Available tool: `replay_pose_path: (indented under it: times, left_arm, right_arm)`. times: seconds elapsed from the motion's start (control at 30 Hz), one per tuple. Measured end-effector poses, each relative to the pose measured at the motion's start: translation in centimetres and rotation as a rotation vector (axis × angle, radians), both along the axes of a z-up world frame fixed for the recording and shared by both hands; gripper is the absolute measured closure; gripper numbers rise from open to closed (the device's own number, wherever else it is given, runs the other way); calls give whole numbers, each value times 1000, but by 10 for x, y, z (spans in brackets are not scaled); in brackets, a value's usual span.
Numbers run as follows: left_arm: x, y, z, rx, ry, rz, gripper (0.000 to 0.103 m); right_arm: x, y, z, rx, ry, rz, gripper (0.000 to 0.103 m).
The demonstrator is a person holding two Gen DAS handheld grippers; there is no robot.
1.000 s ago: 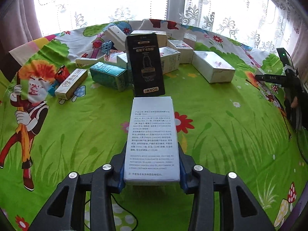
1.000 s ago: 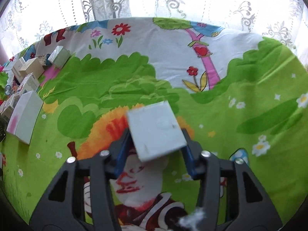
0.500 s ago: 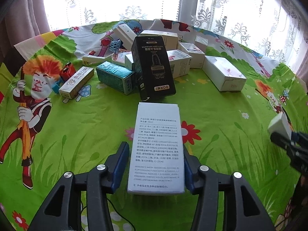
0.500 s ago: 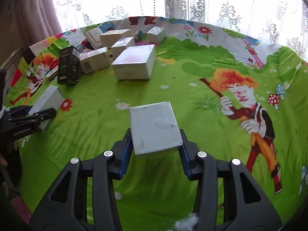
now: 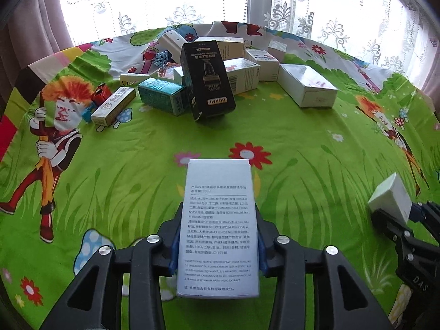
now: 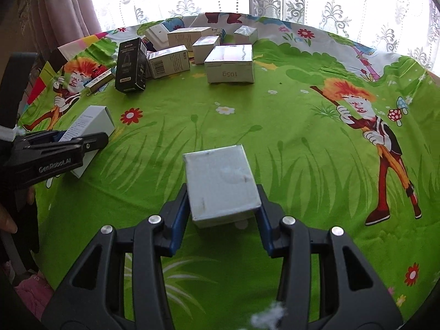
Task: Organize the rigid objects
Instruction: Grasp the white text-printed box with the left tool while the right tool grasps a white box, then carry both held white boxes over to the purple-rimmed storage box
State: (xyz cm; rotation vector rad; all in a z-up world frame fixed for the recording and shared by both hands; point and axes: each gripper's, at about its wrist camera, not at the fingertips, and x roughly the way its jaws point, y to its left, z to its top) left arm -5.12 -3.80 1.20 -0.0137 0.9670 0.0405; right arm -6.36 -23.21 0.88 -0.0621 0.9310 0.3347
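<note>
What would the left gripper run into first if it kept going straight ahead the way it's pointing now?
Probably the black DORMI box. The left gripper, shut on a white printed carton, points across bare green tablecloth toward the box cluster, and the black one stands nearest in line. Depth is uncertain through the fisheye.

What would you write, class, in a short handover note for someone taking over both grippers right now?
Left gripper: fingers shut on the tall white box with printed text, above the green cloth.
Right gripper: fingers shut on the small plain white box.
Other boxes, including the black box, are clustered at the far side near the curtain.
Done: both boxes gripped.
Left: set each down, then sort the cluster.
</note>
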Motion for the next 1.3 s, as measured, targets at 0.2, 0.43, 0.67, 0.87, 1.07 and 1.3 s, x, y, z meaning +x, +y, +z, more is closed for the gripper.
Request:
replay_pose_path:
  times: [0.2,0.43,0.67,0.87,1.07,1.3]
  left_arm:
    - [-41,5,26,-7,-70,24,60]
    - [-82,-4,119,43,-378,16,60]
    - [-129,-26,202,92,-654,-33,60]
    - [-149,-49,227,103,-744,-93,60]
    - [-164,-78,235,98,-797,-151,60]
    - [-178,-128,239,98,-824,-269,60]
  right_arm:
    - [-22,10,24,-3,-70,6,54]
    - [-57,16,116,-8,-345,-22,54]
    - [-106,12,209,-34,-627,-57,54]
    - [-139,0,242,-37,-742,-83,54]
    - [-163,-27,250,-48,-790,-135,54]
    - [-191,-71,247,-66,-799,-240,54]
